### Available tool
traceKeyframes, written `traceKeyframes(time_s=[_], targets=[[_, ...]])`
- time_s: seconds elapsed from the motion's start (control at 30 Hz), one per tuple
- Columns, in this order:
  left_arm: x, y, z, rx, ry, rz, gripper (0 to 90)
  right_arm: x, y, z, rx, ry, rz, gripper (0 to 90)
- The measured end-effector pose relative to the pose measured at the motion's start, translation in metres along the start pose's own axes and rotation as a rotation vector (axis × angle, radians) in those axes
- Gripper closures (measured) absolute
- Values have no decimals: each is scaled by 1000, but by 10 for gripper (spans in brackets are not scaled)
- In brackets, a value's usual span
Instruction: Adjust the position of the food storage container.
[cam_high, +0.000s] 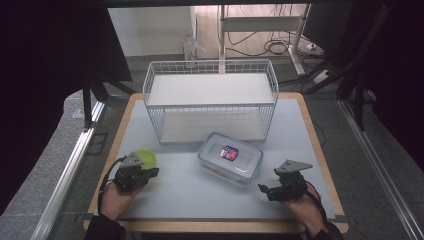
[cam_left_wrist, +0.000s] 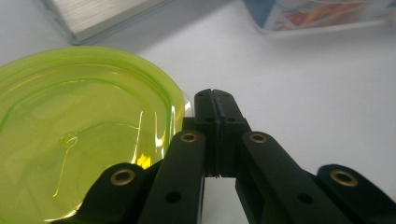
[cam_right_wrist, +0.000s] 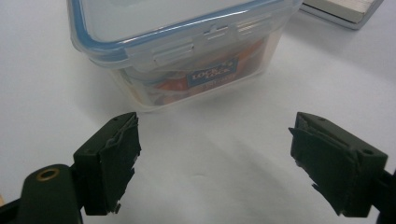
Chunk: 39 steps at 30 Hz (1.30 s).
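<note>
A pale grey table with a wooden border is carrying the work, and dark screens are flanking it while cables are trailing across the floor at twelve o'clock. The left gripper is resting with its jaws pressed together and nothing between them; in its own view the tips are lying just beside the rim of a yellow-green lid, at that lid's three o'clock edge, and whether they are touching it cannot be told. In the high view the left gripper is sitting at eight o'clock on the table, partly covering the lid. The right gripper is holding its jaws spread wide over bare table, gripping nothing, aimed at the near wall of a clear food container with a blue-sealed snap lid. The container is lying near the table's centre, probably kept within both hands' reach. Behind it, at twelve o'clock, a white wire rack is standing with both shelves bare, presumably the storage place.
</note>
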<state>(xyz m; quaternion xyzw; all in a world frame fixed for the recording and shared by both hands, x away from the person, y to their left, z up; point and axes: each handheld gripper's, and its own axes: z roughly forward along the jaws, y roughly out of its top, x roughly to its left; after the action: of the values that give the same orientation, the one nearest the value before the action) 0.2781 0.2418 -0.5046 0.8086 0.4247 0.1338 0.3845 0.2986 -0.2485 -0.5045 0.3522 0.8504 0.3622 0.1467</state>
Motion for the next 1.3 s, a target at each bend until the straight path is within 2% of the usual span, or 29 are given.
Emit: traceKeyframes(time_s=[0.03,0.23,0.3,0.43,0.5,0.57,0.6,0.67,0.7,0.73,0.77,0.87,0.9,0.93,1.07,1.13,1.3], targets=[[0,0,0,0,0,0,900,0,0,0,0,0,0,159],[20,-1,-2,-13,38,-43,900,0,0,0,-3,5,-1,159],[21,-1,-2,-15,34,-43,900,0,0,0,-2,5,0,159],[18,-1,-3,-23,44,-45,900,0,0,0,-3,4,1,159],[15,2,-5,-47,30,-53,870,0,0,0,-16,8,15,160],[8,8,-5,-90,1,-46,813,0,1,-1,-40,12,55,191],[8,8,-5,-90,1,-46,802,0,1,-1,-40,12,55,191],[1,14,-2,-109,-8,-28,794,-1,2,-3,-50,21,83,242],[-2,16,0,-115,-8,-28,797,-1,2,-4,-45,16,92,296],[-3,18,2,-119,-14,-24,797,-1,2,-4,-45,16,92,296],[-5,22,5,-122,-21,-17,807,-1,2,-5,-41,16,91,337],[-10,31,14,-124,-26,-16,859,1,4,-7,-18,24,68,550],[-12,35,19,-121,-26,-6,874,3,5,-8,-19,31,52,664],[-13,38,22,-113,-27,3,874,3,5,-8,-19,31,52,664],[-18,55,41,-102,-40,28,884,6,10,-10,-31,27,30,843],[-21,62,52,-98,-49,36,885,7,13,-10,-36,16,26,900],[-29,78,81,-69,-16,81,862,4,18,-4,-22,0,47,900]])
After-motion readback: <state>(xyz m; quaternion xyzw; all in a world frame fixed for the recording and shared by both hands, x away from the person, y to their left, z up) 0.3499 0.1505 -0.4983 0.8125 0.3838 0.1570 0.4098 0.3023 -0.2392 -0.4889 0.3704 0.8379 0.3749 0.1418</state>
